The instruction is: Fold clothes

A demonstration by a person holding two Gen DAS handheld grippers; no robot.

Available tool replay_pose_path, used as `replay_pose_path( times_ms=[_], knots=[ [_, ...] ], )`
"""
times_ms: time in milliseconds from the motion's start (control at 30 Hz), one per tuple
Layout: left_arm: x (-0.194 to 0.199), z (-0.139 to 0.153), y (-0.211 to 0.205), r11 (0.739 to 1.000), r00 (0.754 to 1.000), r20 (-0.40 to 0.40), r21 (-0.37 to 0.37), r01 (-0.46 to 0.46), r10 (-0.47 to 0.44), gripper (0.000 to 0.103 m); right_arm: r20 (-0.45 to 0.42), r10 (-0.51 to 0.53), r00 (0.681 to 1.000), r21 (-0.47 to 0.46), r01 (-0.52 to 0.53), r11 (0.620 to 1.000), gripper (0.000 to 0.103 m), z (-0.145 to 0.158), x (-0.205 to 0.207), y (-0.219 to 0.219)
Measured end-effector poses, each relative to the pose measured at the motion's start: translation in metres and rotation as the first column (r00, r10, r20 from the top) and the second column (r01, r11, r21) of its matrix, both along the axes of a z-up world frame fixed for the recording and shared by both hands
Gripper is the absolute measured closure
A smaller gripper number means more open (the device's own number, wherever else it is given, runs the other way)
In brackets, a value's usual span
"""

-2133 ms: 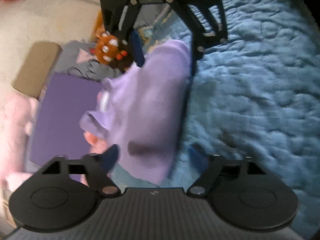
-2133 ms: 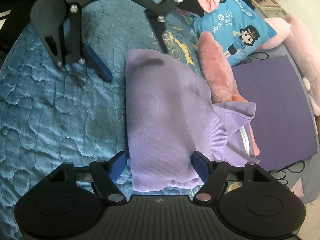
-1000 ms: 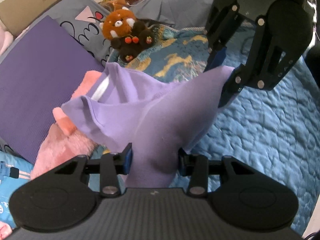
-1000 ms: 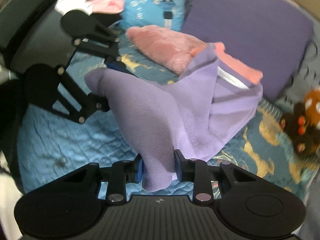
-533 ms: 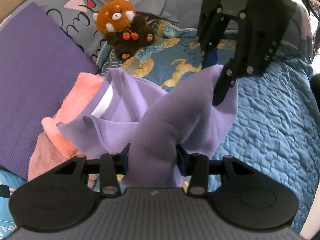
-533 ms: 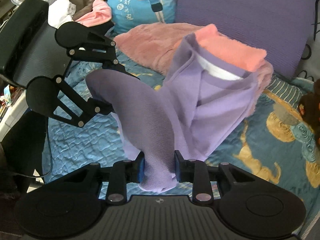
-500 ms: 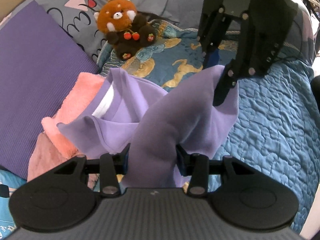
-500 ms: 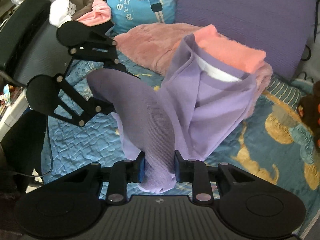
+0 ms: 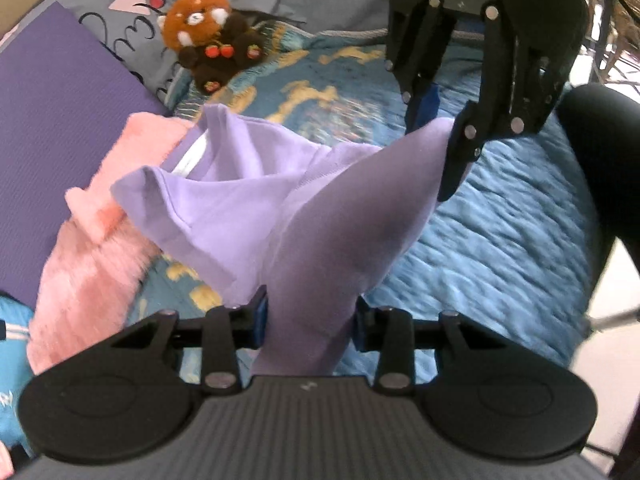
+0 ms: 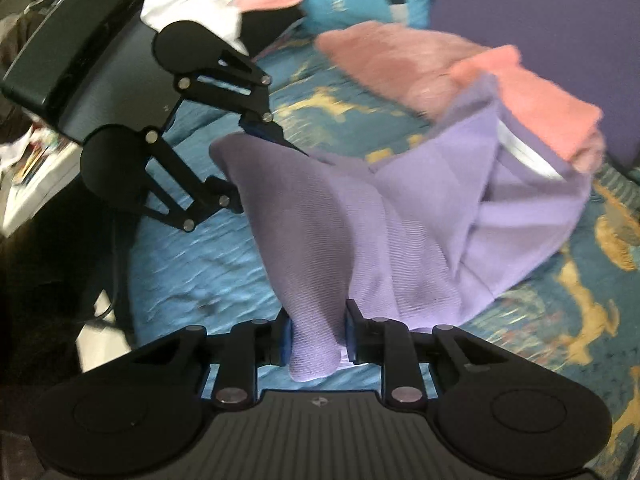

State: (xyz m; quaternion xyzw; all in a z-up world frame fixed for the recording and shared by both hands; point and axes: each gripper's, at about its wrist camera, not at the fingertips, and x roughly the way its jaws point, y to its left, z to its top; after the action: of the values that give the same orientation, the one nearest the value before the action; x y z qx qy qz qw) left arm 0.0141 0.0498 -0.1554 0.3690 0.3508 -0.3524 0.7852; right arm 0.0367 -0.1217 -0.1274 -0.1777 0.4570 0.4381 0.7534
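A lilac garment (image 9: 312, 216) hangs lifted above a blue quilted bedspread (image 9: 500, 240), stretched between two black hand-held grippers. In the left wrist view, the left gripper (image 9: 310, 320) sits at the bottom centre of the frame, its blue-padded jaws closing on a bunched fold of the cloth that fills the gap between them. The right gripper (image 9: 436, 136) appears in the upper right of that frame, pinching the far corner of the same garment. In the right wrist view, the right gripper (image 10: 316, 338) is at the bottom centre, jaws narrow and pressed on a thin fold of the lilac garment (image 10: 400, 232), while the left gripper (image 10: 256, 152) holds the other corner at the centre left. The garment's loose end, with a white inner band showing, drapes over a pink fluffy blanket (image 9: 92, 248) at the left. A red panda plush toy (image 9: 208, 44) sits in the upper left, beside a purple mat (image 9: 52, 120).
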Motion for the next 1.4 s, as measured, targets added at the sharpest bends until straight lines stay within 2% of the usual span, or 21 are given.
replay_pose_path(
  times_ms=[333, 433, 533, 667, 733, 967, 1167, 1400],
  knots=[
    [-0.127, 0.011, 0.009, 0.995, 0.987, -0.137, 0.038, 0.090, -0.084, 0.060, -0.148, 0.127, 0.981, -0.018, -0.131, 0.991, 0.078, 0.009, -0.104, 0.021],
    [-0.135, 0.012, 0.005, 0.990, 0.982, -0.146, 0.056, 0.130, -0.120, 0.058, -0.176, 0.133, 0.975, -0.012, -0.137, 0.990, 0.078, 0.010, -0.111, 0.018],
    [-0.112, 0.019, -0.001, 0.984, 0.976, -0.156, 0.072, 0.166, -0.153, 0.056, -0.206, 0.123, 0.971, -0.002, -0.127, 0.992, 0.078, 0.011, -0.094, 0.013],
    [-0.059, 0.028, -0.009, 0.975, 0.945, -0.262, 0.052, 0.216, -0.195, 0.049, -0.290, 0.118, 0.950, 0.022, -0.116, 0.993, 0.078, 0.012, -0.052, 0.004],
    [-0.030, 0.030, -0.014, 0.976, 0.938, -0.288, 0.045, 0.214, -0.192, 0.044, -0.317, 0.103, 0.943, 0.033, -0.097, 0.995, 0.078, 0.012, -0.030, -0.003],
    [0.061, 0.031, -0.012, 0.990, 0.922, -0.367, 0.007, 0.138, -0.126, 0.041, -0.366, 0.050, 0.929, 0.071, -0.025, 0.997, 0.078, 0.007, 0.042, -0.022],
    [0.104, 0.031, -0.009, 0.995, 0.928, -0.359, -0.008, 0.099, -0.095, 0.040, -0.366, 0.055, 0.929, 0.089, -0.024, 0.996, 0.078, 0.006, 0.078, -0.023],
    [0.152, 0.024, -0.007, 0.999, 0.930, -0.367, -0.038, 0.003, -0.016, 0.040, -0.370, 0.048, 0.928, 0.105, -0.010, 0.994, 0.078, 0.002, 0.117, -0.029]
  ],
)
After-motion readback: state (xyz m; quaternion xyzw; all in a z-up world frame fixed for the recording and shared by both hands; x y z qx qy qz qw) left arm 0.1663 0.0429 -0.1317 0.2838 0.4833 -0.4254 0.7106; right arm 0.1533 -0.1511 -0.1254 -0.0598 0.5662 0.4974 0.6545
